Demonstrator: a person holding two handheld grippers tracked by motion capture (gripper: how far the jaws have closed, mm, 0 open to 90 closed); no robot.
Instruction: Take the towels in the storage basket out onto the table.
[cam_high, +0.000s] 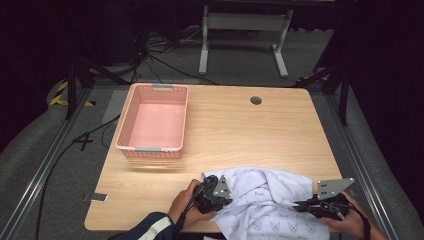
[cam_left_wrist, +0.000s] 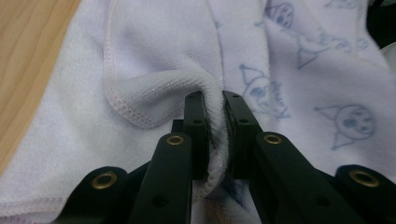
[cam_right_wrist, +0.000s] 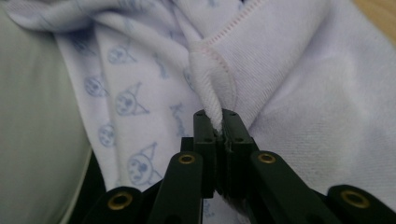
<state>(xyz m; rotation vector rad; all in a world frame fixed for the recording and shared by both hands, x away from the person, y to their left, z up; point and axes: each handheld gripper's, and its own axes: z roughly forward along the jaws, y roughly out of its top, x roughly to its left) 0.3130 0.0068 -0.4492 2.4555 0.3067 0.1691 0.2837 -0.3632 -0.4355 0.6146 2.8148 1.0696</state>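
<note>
High view: a white towel (cam_high: 265, 202) printed with small blue cartoon faces lies bunched at the near edge of the wooden table (cam_high: 235, 135), right of centre, part of it hanging over the edge. The left gripper (cam_high: 218, 196) grips the towel's left end, the right gripper (cam_high: 302, 205) its right end, each held by a hand coming in from below. A pink perforated basket (cam_high: 152, 122) stands well apart at the far left, nothing inside it that can be seen. A round cable hole (cam_high: 256, 100) sits at the far side, right of the basket. Open tabletop lies between towel and basket.

Left gripper view: the jaws are clenched on a thick fold of the towel (cam_left_wrist: 154, 93) near its stitched hem.

Right gripper view: the jaws pinch a rolled, hemmed edge of the towel (cam_right_wrist: 289, 79).
</note>
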